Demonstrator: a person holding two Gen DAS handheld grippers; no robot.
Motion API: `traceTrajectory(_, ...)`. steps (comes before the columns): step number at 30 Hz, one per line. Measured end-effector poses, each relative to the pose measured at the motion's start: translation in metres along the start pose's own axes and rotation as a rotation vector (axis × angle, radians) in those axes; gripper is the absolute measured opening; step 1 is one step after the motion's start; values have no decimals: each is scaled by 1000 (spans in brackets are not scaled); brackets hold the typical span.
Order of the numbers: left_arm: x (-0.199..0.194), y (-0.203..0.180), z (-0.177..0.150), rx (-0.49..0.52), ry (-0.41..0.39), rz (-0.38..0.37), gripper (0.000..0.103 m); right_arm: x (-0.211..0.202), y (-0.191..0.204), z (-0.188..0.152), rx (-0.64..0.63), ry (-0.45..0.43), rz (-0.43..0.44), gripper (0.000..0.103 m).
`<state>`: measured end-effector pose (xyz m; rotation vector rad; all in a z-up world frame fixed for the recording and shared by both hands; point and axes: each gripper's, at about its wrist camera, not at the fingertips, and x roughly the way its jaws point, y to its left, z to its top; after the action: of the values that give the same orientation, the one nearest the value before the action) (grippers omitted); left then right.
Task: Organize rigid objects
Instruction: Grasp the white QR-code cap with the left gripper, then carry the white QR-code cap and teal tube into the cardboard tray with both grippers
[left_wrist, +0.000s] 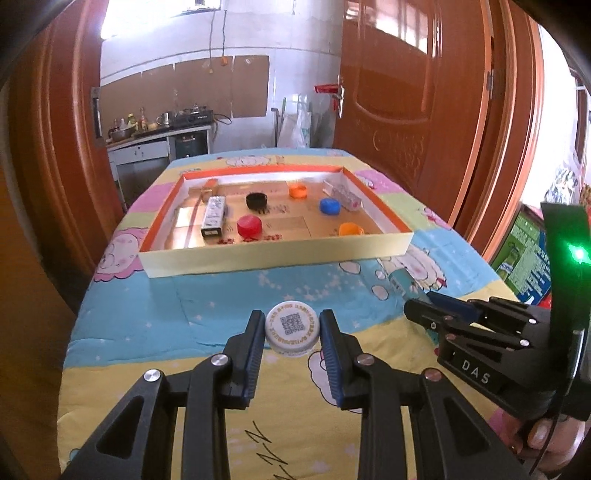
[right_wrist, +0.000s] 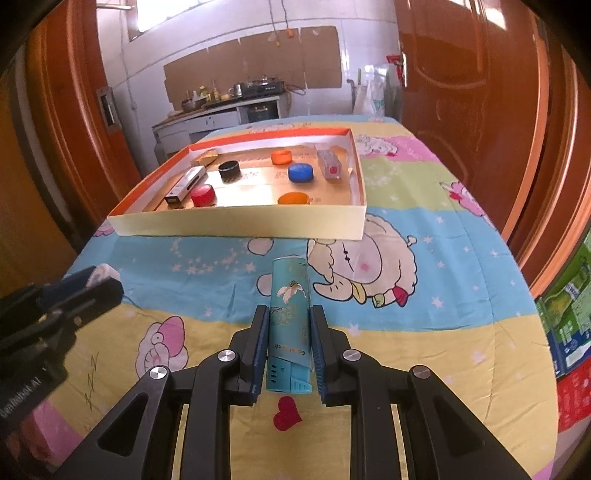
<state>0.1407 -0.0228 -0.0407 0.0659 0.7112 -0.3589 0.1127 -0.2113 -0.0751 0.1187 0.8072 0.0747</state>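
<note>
Nearest the left wrist camera, the left gripper (left_wrist: 291, 330) is pinching a white bottle cap (left_wrist: 292, 329) between its blue pads, the printed code on the cap facing up. The cap is sitting just above the patterned quilt (left_wrist: 221, 295), near its front edge. In the right wrist view, the right gripper (right_wrist: 286, 334) is clamping a teal lighter (right_wrist: 289, 317) lengthwise, its fingers pressing against both long sides and its far end pointing toward the box.

Further out, a shallow cardboard box (left_wrist: 273, 258) with an orange rim is lying across the middle of the quilt. Inside it, several items are already resting apart from one another: a red cap (left_wrist: 249, 226), a black cap (left_wrist: 256, 200), a blue cap (left_wrist: 330, 206), two orange caps (left_wrist: 298, 191) (left_wrist: 351, 229), a silver lighter (left_wrist: 214, 216) at the left, and a small clear block (left_wrist: 345, 195) toward the right wall.

Judgement: the sorting is looking well advanced. Most pieces are lying in the box; the two held items appear to be the last ones outside it, and both are awaiting transfer over the near wall.
</note>
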Motion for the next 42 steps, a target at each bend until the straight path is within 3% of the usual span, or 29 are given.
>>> traceTrajectory(10, -29, 12, 30, 4, -90, -5, 31, -33, 6, 24, -45, -69, 48, 22)
traceTrajectory(22, -43, 26, 93, 20, -195, 0, 31, -59, 8, 95, -112, -140, 45, 22)
traceTrajectory(25, -37, 28, 110, 16, -201, -29, 31, -56, 10, 108, -122, -145, 53, 22)
traceTrajectory(34, 5, 48, 152, -16, -201, -10, 31, -29, 18, 152, -130, -140, 69, 22)
traceTrajectory(42, 59, 95, 140, -106, -152, 19, 31, 27, 27, 181, -103, -92, 80, 22)
